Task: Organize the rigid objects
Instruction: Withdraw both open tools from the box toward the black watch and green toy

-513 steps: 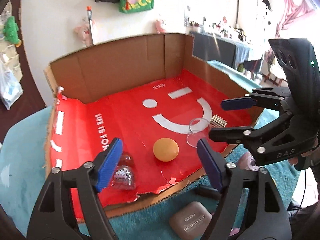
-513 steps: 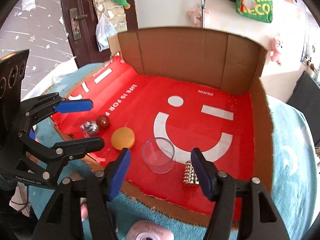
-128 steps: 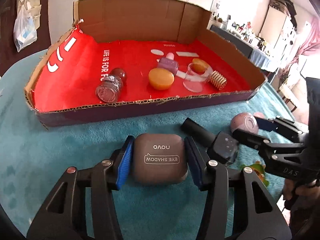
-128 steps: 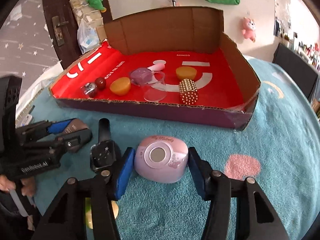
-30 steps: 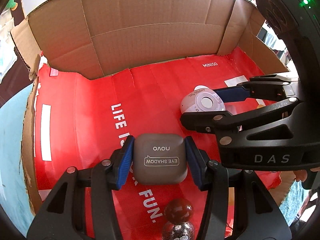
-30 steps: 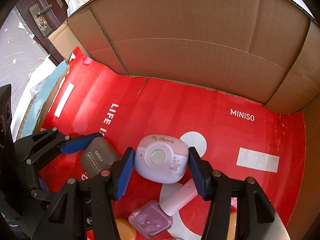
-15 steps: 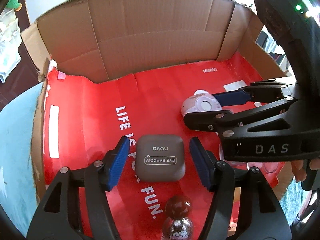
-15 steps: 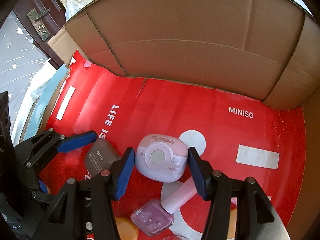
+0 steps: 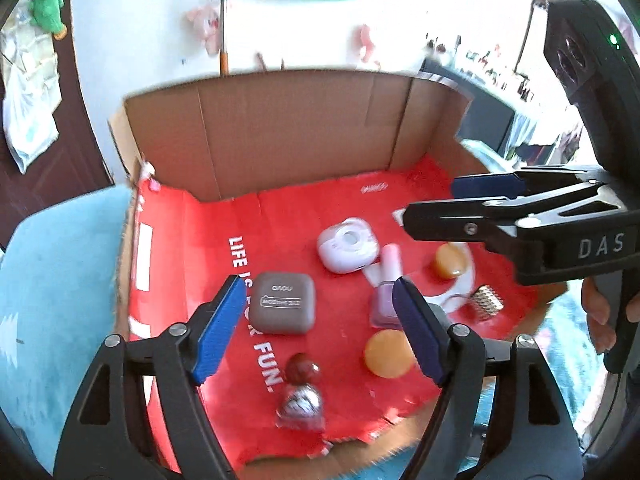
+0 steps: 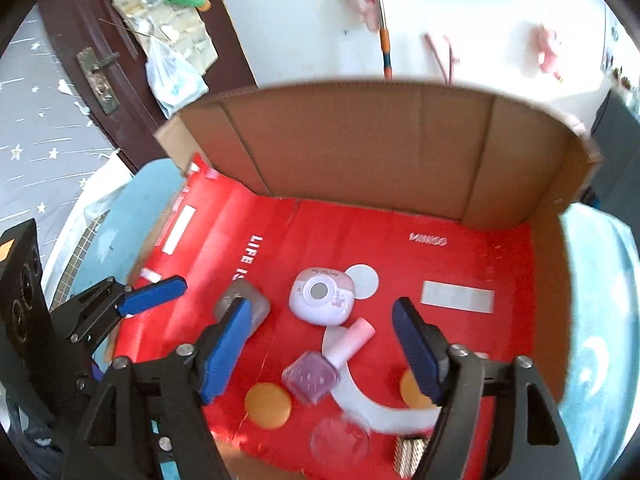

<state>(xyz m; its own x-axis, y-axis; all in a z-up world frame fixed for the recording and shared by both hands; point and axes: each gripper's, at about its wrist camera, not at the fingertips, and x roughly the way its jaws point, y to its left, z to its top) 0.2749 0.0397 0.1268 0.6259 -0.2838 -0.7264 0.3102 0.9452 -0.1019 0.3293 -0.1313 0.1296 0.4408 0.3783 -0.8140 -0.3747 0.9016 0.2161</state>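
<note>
The grey-brown case [image 9: 285, 309], rounded and square with pale lettering on its lid, lies flat on the red floor of the box [image 9: 288, 136], left of the white case [image 9: 347, 245] (round window on top). A nail polish bottle [image 9: 385, 289] lies on its side just by the white case, near two orange discs [image 9: 387, 353], a dark ball [image 9: 301, 368] and a gold coil [image 9: 487, 302]. The left gripper [image 9: 320, 330] and right gripper [image 10: 326, 350] hang above them, fingers spread wide, holding nothing. The box sits on a teal cloth [image 9: 56, 264]; behind are a white wall and a dark door [image 10: 92, 52].
</note>
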